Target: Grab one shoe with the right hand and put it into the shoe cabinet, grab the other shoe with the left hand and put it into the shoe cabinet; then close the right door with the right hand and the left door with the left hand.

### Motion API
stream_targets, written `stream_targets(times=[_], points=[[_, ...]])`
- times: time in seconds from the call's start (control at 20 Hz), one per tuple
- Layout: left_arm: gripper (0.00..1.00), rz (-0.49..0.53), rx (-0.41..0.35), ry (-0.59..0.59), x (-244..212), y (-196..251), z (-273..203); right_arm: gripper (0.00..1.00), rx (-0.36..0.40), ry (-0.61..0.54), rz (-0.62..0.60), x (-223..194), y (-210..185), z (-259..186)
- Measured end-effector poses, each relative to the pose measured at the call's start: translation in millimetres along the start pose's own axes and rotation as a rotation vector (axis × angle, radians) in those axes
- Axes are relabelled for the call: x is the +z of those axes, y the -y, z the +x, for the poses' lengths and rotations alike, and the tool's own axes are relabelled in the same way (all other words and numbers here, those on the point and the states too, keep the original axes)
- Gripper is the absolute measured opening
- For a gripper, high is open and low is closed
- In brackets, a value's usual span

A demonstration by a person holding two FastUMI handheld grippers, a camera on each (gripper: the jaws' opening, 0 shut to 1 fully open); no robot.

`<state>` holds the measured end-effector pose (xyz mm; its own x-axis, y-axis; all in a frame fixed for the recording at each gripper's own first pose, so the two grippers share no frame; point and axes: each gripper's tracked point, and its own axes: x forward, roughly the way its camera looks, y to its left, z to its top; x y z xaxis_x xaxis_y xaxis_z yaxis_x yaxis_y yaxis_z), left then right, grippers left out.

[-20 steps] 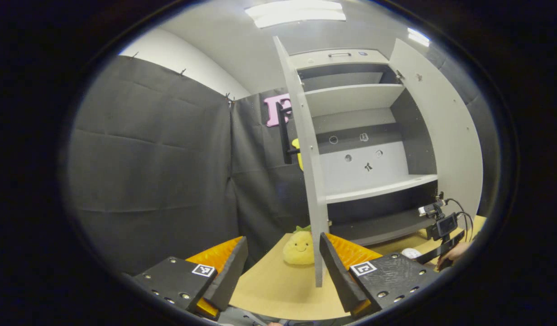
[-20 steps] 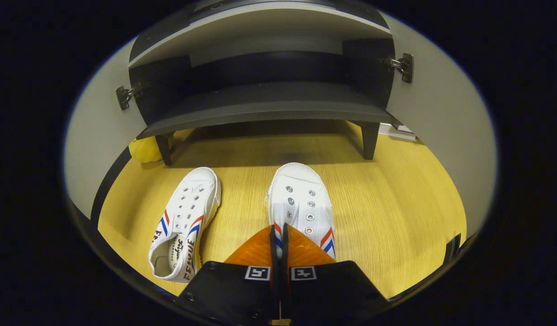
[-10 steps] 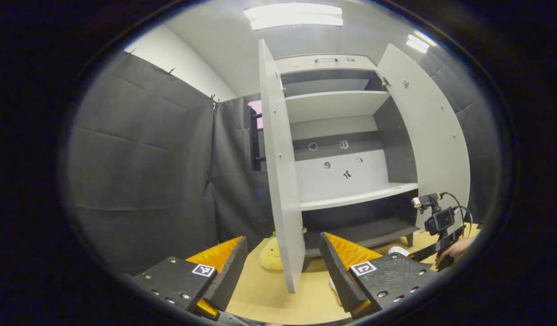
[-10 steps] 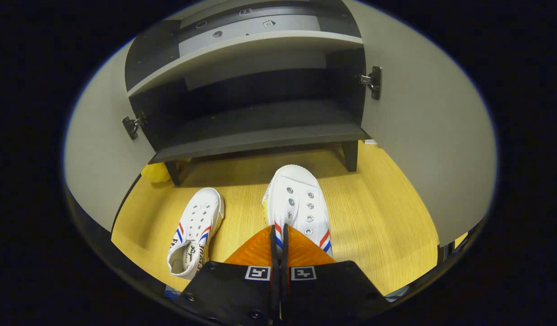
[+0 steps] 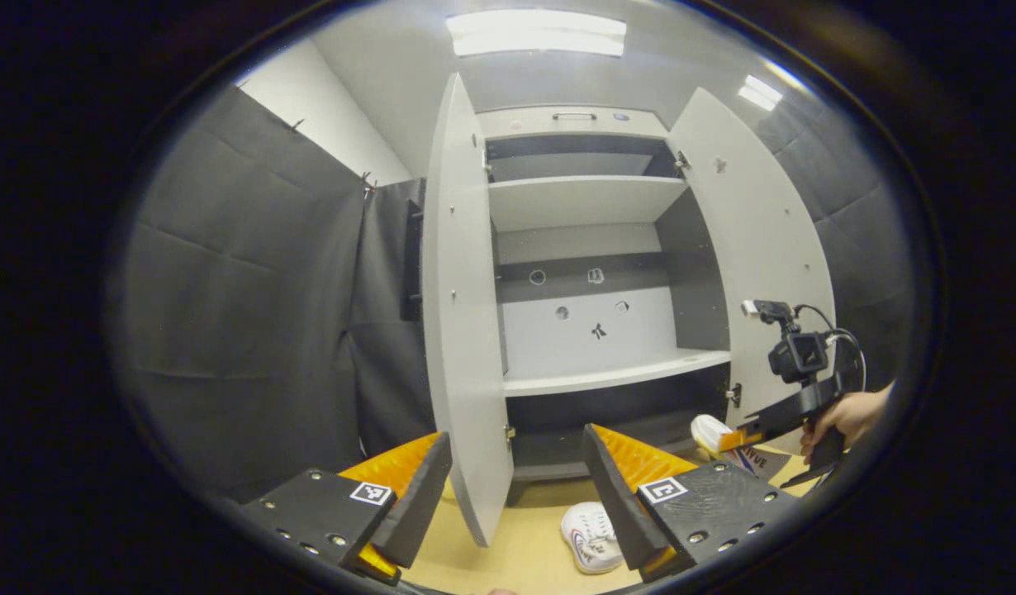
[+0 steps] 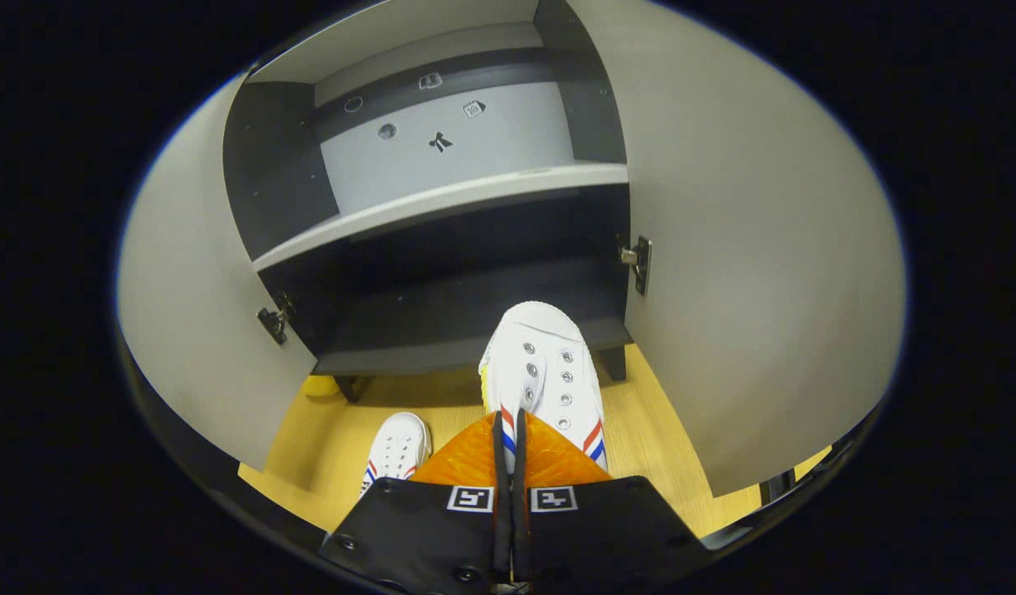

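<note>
The right gripper (image 6: 508, 434) has its two fingers pressed together on the rear edge of one white shoe (image 6: 541, 372), which it holds off the floor with the toe pointing at the shoe cabinet (image 6: 442, 149). The toe of this shoe lies in front of the dark bottom shelf (image 6: 442, 318), near its front edge. In the left gripper view, the same gripper (image 5: 727, 438) is seen farther off, in a person's hand (image 5: 847, 417), with the shoe (image 5: 710, 430) in front of the lower opening.

The other shoe (image 5: 591, 537) lies on the wooden floor (image 5: 524, 562) before the cabinet, just beside the left gripper's right finger in the picture. In the right gripper view, only its toe part (image 6: 399, 446) is seen.

The left gripper (image 5: 516, 487) has its fingers spread wide and holds nothing. The left door (image 5: 462, 330) and the right door (image 5: 756, 248) both stand open.
</note>
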<state>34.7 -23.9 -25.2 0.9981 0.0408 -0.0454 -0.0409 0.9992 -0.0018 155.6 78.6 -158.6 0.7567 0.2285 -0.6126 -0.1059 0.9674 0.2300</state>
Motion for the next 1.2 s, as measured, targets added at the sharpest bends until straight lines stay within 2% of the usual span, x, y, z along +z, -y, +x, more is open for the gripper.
stream_targets(times=[0.1, 0.15, 0.2, 0.45, 0.7, 0.8, 0.85, 1.05, 1.1, 1.15, 1.2], points=[[0.91, -0.007, -0.012, 0.005, 1.0, 5.1, 2.3, 0.02, 0.010, 0.028, 0.008, 21.5, -0.8, -8.6], [0.99, -0.013, -0.017, 0.007, 1.0, 8.4, 2.8, 0.02, 0.014, 0.042, 0.011, 31.8, -1.1, -11.8], [0.91, -0.019, -0.023, 0.004, 1.0, 11.1, 4.1, 0.02, 0.020, 0.057, 0.009, 42.0, -2.0, -14.2], [0.92, -0.025, -0.031, 0.002, 1.0, 19.0, 10.4, 0.00, 0.047, 0.140, -0.030, 89.7, -12.0, -26.0], [0.92, -0.022, -0.026, 0.010, 3.6, 20.6, 17.1, 0.02, 0.078, 0.219, -0.074, 137.6, -24.2, -29.3], [0.92, -0.019, -0.019, 0.014, 4.2, 20.0, 20.9, 0.02, 0.092, 0.246, -0.081, 152.5, -29.7, -25.4], [0.99, -0.016, -0.015, 0.013, 3.6, 19.6, 22.3, 0.02, 0.100, 0.256, -0.081, 161.0, -33.1, -22.1], [0.99, -0.010, 0.017, 0.010, 3.2, 14.4, 27.3, 0.02, 0.127, 0.283, -0.072, 195.4, -41.9, -0.4], [0.84, -0.007, 0.024, 0.009, 3.5, 13.1, 28.9, 0.02, 0.129, 0.290, -0.074, 203.4, -42.1, 4.7], [0.99, -0.005, 0.030, 0.008, 1.8, 12.9, 28.7, 0.02, 0.128, 0.298, -0.078, 213.1, -42.8, 10.0], [0.99, -0.002, 0.036, 0.008, 0.9, 12.1, 29.4, 0.02, 0.128, 0.309, -0.080, 222.4, -43.0, 14.8]])
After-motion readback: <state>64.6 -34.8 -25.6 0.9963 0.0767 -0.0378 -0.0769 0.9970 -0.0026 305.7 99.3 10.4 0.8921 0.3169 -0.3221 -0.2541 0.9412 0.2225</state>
